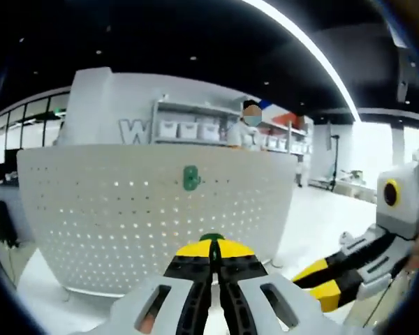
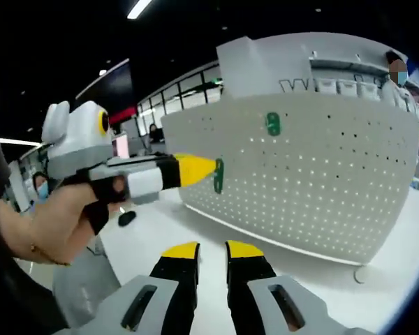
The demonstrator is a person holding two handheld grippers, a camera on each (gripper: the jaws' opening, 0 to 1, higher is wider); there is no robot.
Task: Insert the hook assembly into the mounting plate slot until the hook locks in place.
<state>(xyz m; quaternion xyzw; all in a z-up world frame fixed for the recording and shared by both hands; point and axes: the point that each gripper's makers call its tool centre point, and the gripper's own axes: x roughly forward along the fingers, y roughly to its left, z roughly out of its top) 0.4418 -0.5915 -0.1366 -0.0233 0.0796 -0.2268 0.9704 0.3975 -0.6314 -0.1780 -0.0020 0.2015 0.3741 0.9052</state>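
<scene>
Nearest the lens in the left gripper view, the left gripper (image 1: 214, 252) has its yellow-tipped black jaws pressed together on a small green plastic hook (image 1: 211, 238), of which only a sliver shows above the tips. In the right gripper view this gripper comes in from the left, held by a person's hand (image 2: 52, 220), with the green hook (image 2: 218, 175) jutting from its yellow tip just short of the white perforated metal pegboard (image 2: 314, 174). A second green hook (image 1: 190, 178) already sits on the upright board, higher up.

The right gripper (image 2: 211, 252) hangs low over the white table (image 2: 195, 230), its jaws slightly parted and empty.

The hook looks light, stiff and smooth, so it could twist in the pinch; holding it by the body and leaving the insertion end free seems wise. The board looks rigid and should take a firm push.
</scene>
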